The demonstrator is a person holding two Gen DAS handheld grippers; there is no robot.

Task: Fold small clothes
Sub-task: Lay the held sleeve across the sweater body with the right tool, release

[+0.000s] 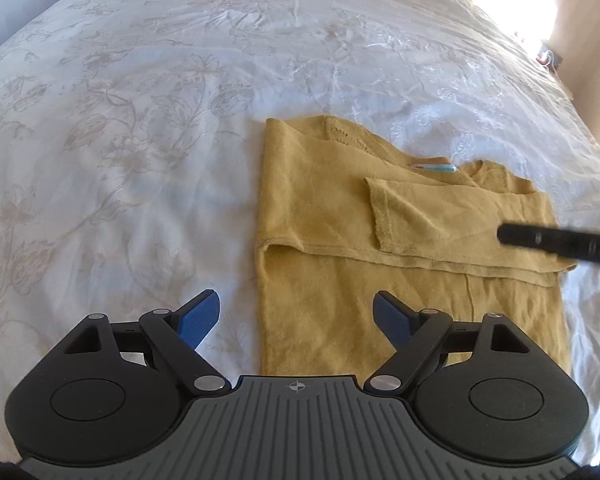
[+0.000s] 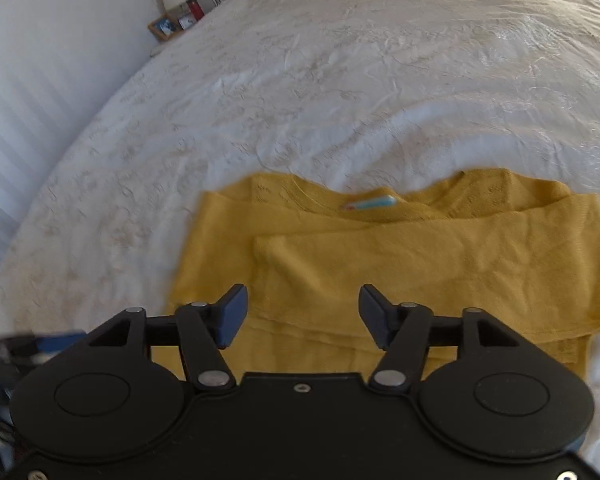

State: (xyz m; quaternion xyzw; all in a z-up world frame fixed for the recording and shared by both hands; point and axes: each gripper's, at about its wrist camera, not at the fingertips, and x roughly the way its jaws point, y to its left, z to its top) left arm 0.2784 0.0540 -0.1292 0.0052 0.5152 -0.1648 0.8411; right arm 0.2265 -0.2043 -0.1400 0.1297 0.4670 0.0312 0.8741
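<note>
- Folding in progress: mustard-yellow top lies flat on the white floral bedspread, neck opening and label at the far end, hem nearest both cameras.
- Step in hand, by judgement: side folds look done. Both sleeves are turned inward across the body, one sleeve cuff lying on top near the middle. What remains is probably the lengthwise fold, hem to neckline.
- Next move calls for: a pinch at each hem corner, both layers caught together, then an even lift and carry toward the collar so the tucked sleeves do not slide out.
- Left gripper: fingers spread apart, holding nothing; poised low over the garment's left edge near the hem, one blue pad over the bedspread, the other over the fabric.
- Right gripper: fingers likewise apart and empty; held above the lower middle of the top, pointing toward the collar. Whether either tool touches the cloth cannot be told.
- Right wrist view is somewhat blurred.
- Incidental: nightstand items beyond the far left bed edge.
</note>
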